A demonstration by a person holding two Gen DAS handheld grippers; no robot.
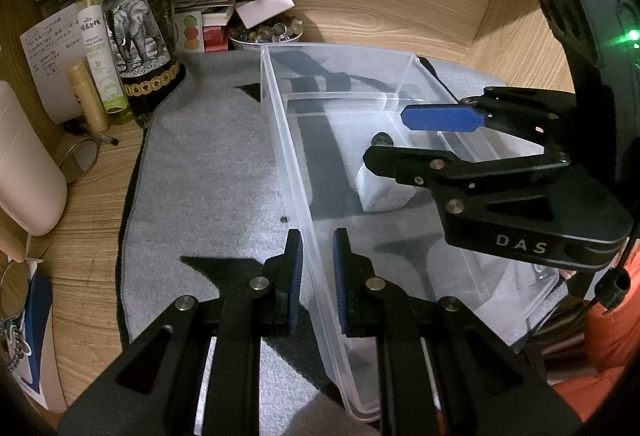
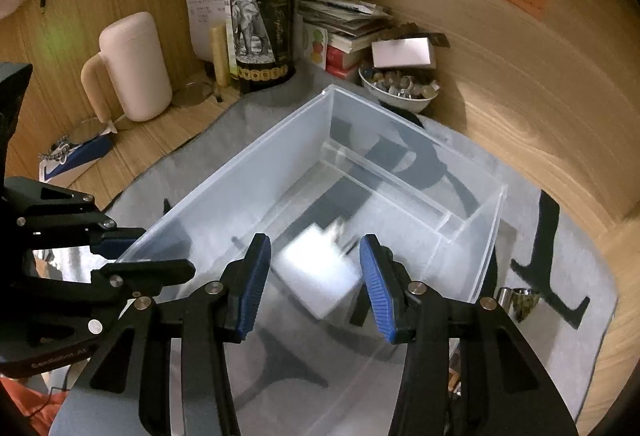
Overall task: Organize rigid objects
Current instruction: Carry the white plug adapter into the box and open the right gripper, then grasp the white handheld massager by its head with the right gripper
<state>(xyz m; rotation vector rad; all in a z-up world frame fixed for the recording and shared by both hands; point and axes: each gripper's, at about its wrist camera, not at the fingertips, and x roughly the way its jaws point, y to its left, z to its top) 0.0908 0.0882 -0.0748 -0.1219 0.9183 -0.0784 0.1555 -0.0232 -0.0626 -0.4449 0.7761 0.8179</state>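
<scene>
Left claw (image 1: pixel 317 268) pinching one clear bin's (image 1: pixel 280 140) wall; right claw (image 2: pixel 316 272) spread over one white block (image 2: pixel 316 268).

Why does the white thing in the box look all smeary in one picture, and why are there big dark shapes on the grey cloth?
Right wrist view: the white object in the clear box is smeared by motion blur. Left wrist view: it looks sharper. Both views: the dark shapes on the grey mat are gripper shadows; the fisheye lens bends straight edges.
</scene>
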